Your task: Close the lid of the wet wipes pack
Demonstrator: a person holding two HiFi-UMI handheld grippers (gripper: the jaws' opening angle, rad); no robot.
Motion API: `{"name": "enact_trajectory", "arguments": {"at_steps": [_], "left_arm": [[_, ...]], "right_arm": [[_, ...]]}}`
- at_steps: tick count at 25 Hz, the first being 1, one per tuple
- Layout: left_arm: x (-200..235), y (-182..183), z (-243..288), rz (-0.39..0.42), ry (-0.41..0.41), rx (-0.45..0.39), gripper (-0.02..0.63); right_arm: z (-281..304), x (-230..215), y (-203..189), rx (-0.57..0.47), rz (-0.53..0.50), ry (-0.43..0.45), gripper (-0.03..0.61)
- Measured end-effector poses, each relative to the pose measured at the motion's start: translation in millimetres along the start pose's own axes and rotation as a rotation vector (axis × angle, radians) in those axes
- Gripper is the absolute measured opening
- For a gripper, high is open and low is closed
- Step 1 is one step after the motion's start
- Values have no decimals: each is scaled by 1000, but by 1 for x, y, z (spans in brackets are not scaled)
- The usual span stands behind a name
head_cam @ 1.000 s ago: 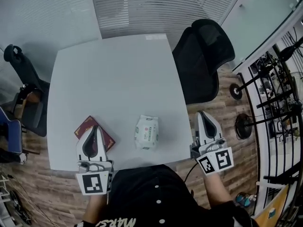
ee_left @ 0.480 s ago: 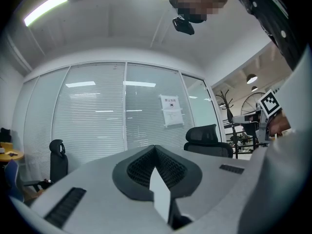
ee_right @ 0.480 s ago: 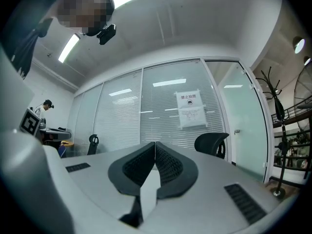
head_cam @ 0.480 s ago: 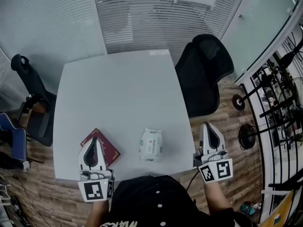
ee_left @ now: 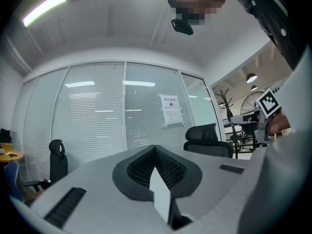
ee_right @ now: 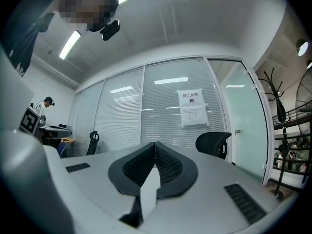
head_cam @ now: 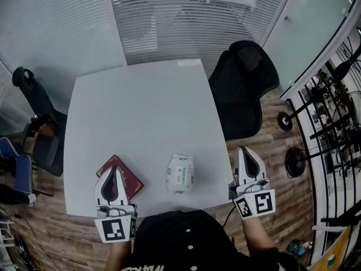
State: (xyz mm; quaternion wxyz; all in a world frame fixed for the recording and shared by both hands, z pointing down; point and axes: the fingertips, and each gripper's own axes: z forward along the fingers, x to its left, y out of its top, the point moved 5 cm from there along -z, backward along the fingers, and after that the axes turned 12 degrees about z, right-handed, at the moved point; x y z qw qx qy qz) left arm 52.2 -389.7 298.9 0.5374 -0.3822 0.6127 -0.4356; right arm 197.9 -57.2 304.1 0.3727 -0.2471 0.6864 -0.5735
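A white wet wipes pack lies flat near the front edge of the grey table, its lid flat against the pack. My left gripper hovers over the table's front left, shut and empty, to the left of the pack. My right gripper is held just off the table's right edge, to the right of the pack, also shut with nothing in it. In both gripper views the jaws meet tip to tip and point level across the room; the pack is not seen there.
A dark red book lies partly under my left gripper. A black office chair stands at the table's right side, another chair at the left. Metal racks line the far right. Blinds and glass walls are beyond the table.
The head view tilted up between one second ago and half a second ago, so everything sits lower in the picture. The grippers and the pack have kept their places.
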Motion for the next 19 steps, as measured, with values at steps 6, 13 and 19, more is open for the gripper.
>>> {"name": "enact_trajectory", "arguments": {"at_steps": [6,13,19], "left_arm": [[-3,-3,-2,1,-5,-1,14],[-5,-4,-4,-3,1,16,14],[-5,-2,-6,-1,6,13,14]], "right_arm": [[3,6,0,9,-56,16,29],[6,9,1,16,-78,32,29],[7,10,1,19,-85,41,29]]}}
